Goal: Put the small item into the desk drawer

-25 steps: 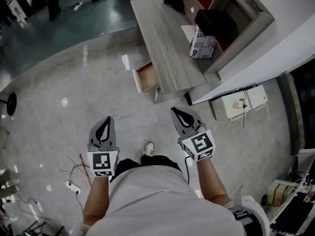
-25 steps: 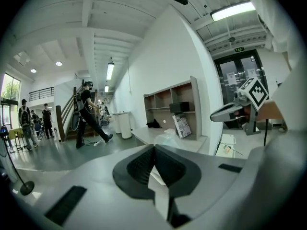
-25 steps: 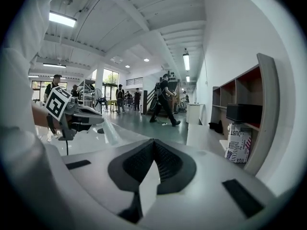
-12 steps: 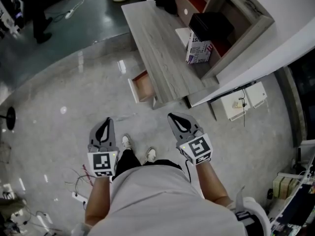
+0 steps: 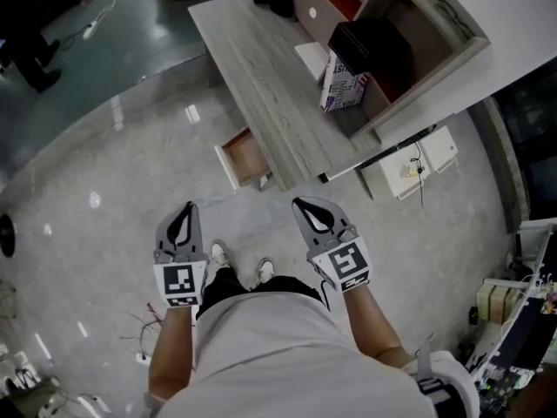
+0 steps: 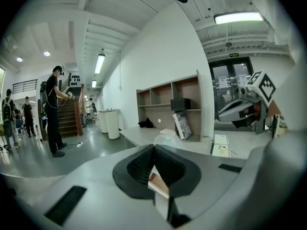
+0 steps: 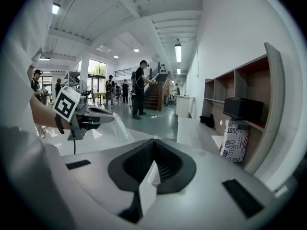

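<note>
the left hand-held gripper (image 5: 186,212) is seen clamped shut on a small clear plastic packet (image 7: 112,127), which sticks out past its tips. the right hand-held gripper (image 5: 303,205) is closed, with nothing caught between its jaws. both are held side by side above the floor (image 5: 104,172), near the end of a grey wooden counter (image 5: 261,68). a drawer (image 5: 245,157) is pulled open under the counter's edge, well apart from the packet. a printed box (image 5: 341,81) is stood against the shelf unit (image 5: 418,33) on the counter.
</note>
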A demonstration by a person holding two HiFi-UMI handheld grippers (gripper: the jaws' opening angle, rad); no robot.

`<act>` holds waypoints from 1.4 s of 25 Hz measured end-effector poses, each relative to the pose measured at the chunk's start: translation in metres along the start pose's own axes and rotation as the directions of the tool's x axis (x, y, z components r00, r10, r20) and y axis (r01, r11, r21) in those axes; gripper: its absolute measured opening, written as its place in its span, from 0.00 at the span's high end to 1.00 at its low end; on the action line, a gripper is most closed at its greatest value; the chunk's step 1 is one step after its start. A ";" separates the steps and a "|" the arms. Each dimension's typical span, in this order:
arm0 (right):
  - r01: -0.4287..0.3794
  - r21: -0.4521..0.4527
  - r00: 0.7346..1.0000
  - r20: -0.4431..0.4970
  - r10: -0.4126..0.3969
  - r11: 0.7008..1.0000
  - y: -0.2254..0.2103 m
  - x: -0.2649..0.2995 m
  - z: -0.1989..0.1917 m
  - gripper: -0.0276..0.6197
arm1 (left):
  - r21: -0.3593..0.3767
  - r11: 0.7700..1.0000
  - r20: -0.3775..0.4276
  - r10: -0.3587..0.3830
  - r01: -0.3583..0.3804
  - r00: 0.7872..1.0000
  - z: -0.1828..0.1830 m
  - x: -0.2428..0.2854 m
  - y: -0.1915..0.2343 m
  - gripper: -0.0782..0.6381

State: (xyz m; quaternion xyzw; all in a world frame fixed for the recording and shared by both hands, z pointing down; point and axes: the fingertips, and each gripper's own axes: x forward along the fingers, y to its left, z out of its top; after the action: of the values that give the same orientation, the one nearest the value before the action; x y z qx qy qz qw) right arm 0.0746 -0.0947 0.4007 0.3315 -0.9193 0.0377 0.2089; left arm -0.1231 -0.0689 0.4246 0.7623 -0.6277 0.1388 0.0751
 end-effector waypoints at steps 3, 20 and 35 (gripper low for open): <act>0.012 0.017 0.999 -0.036 -0.011 1.000 0.004 0.017 -0.005 0.92 | 0.008 1.000 -0.023 -0.030 0.030 0.999 -0.012 0.023 0.013 0.87; 0.116 0.156 0.982 -0.164 -0.090 0.981 0.011 0.084 -0.062 0.92 | 0.240 0.934 -0.223 -0.211 0.264 0.952 -0.148 0.176 0.018 0.87; 0.105 0.231 0.975 -0.215 -0.054 0.967 0.008 0.138 -0.130 0.92 | 0.454 0.801 -0.292 -0.281 0.391 0.914 -0.226 0.275 -0.002 0.87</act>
State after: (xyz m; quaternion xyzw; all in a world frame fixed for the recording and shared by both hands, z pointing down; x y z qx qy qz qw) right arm 0.0204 -0.1433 0.5761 0.3853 -0.8670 0.1747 0.2632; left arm -0.0998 -0.2606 0.7231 0.8355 -0.4121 0.3617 -0.0368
